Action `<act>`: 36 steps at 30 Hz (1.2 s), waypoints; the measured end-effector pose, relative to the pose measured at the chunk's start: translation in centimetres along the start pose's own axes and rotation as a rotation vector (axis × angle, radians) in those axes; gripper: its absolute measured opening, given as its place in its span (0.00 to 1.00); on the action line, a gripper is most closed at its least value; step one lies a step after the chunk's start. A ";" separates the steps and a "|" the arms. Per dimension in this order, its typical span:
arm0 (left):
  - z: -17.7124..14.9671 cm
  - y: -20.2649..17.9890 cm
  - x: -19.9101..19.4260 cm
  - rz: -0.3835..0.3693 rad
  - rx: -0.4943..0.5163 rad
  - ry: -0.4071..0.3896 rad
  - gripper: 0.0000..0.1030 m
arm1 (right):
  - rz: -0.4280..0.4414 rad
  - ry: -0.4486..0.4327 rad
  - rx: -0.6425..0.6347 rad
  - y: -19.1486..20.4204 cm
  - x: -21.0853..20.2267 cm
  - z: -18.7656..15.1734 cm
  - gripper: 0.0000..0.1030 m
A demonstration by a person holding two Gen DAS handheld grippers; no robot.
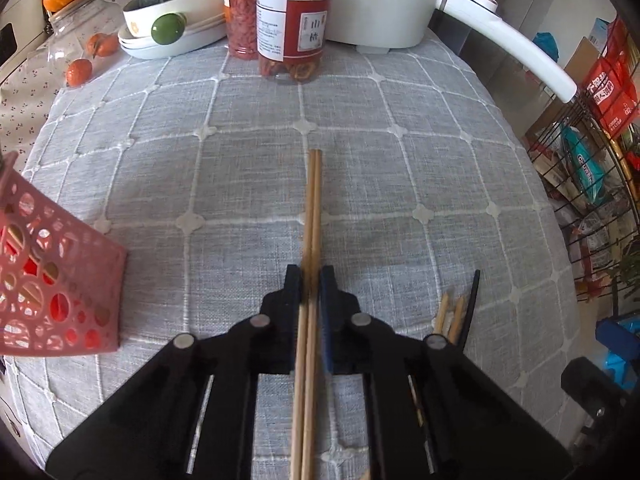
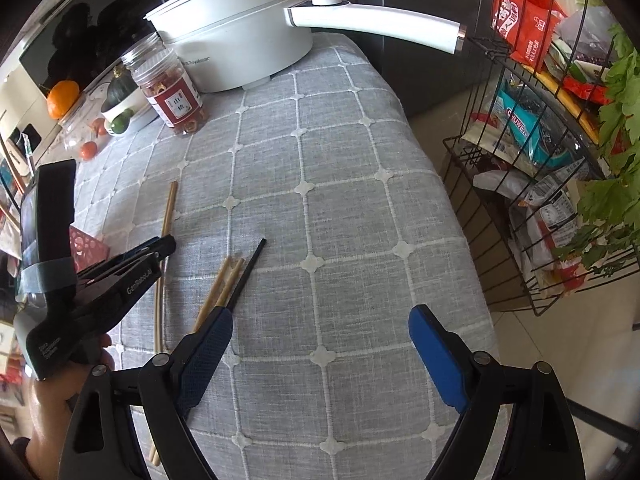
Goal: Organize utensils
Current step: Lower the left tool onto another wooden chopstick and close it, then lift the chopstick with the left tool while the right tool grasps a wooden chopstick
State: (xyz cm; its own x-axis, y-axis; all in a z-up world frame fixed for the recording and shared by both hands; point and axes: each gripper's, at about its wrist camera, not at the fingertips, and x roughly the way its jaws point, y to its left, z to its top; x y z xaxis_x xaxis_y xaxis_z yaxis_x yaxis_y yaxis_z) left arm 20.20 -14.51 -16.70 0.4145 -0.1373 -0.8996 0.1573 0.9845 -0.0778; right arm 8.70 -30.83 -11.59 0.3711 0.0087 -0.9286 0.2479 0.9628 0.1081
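Our left tool point(image 1: 310, 276) clamps two wooden chopsticks point(image 1: 313, 200) projecting straight ahead; our right tool point(image 2: 320, 320) is spread wide, loose chopsticks point(image 2: 224, 288) beside its left finger.

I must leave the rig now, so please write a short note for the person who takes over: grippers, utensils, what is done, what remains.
Left gripper: shut on a pair of wooden chopsticks, pointing forward over the grey tablecloth.
Right gripper: open, holding nothing.
Red perforated basket: at the left, some utensils seemingly inside.
Loose chopsticks and a black chopstick lie on the cloth by the right gripper's left finger.
Left to do: place the held pair, presumably in the basket, then gather the loose ones.
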 end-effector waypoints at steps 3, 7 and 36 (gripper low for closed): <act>-1.1 0.6 -1.4 -0.016 0.027 -0.010 0.10 | 0.015 0.011 0.024 0.0 0.2 0.0 0.88; -2.9 2.0 -4.1 -0.045 0.045 -0.018 0.10 | 0.043 0.026 0.038 0.6 0.5 -0.2 0.88; -8.5 10.5 -15.8 -0.179 0.073 -0.127 0.10 | 0.169 0.144 0.022 8.5 6.3 -0.3 0.14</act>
State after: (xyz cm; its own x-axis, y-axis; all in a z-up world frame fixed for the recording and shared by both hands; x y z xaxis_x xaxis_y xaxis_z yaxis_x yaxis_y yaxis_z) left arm 7.67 -1.04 -6.95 0.4831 -0.3266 -0.8124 0.3012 0.9332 -0.1960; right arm 12.87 -22.51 -16.58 0.2782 0.2095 -0.9374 0.2130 0.9382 0.2729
